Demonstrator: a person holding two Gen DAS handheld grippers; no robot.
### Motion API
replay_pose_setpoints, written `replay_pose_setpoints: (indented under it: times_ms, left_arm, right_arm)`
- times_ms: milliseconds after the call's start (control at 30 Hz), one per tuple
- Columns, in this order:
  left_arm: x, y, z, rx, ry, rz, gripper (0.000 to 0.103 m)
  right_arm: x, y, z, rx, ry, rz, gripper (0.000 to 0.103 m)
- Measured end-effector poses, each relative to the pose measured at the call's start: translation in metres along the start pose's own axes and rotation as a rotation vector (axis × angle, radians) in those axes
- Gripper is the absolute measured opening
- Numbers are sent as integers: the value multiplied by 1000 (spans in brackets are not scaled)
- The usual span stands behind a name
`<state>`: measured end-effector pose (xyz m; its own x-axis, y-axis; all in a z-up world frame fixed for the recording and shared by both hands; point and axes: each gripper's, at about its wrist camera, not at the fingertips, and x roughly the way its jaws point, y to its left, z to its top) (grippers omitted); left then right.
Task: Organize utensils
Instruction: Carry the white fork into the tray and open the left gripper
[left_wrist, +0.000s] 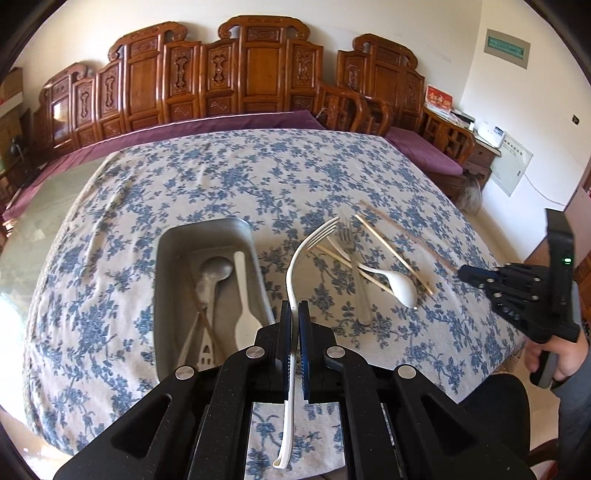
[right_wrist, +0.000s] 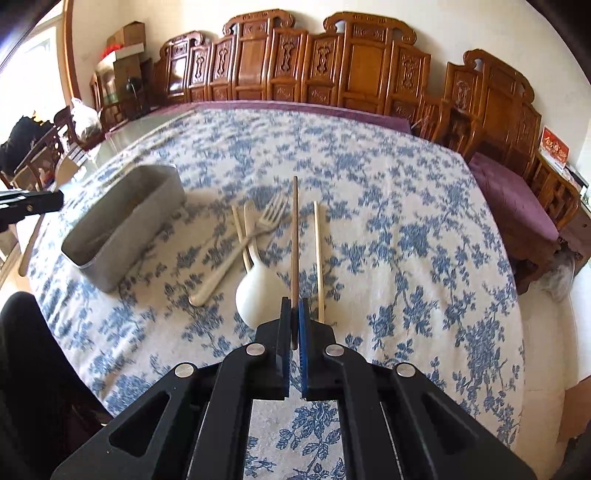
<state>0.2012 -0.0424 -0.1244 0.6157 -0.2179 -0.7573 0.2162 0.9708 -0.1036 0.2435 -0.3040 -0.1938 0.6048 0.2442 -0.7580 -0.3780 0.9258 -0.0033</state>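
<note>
Both claws are clenched: the left gripper (left_wrist: 294, 314) grasps a white fork (left_wrist: 295, 273), the right gripper (right_wrist: 294, 310) a brown chopstick (right_wrist: 295, 236), beside the tin (left_wrist: 166, 258).

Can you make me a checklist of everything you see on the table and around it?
Surface: table under a blue-flowered white cloth.
Job's things: grey metal box holding a grey spoon, a white spoon and more; on the cloth a metal fork, a white ceramic spoon and pale wooden chopsticks.
Clutter: nothing seen.
Grippers: left tool shut on a white plastic fork; right tool shut on a brown wooden chopstick.
Cables: white cord along the wall.
Surroundings: carved wooden benches with purple cushions.
</note>
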Motion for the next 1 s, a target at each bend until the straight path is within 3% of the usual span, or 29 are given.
replay_pose_setpoints:
  times_ms: [333,633,1000]
  left_arm:
    - [19,36,13,-43,24,74,3]
    - [71,69,12,-94,119,143,3]
    - [110,78,14,-105,195,180,3]
  right_arm:
    - [-16,20,10,-26,-40,34,4]
    - [-21,38,12,-54,-45,58,5]
    - [-28,52,15,-69,-66,84,5]
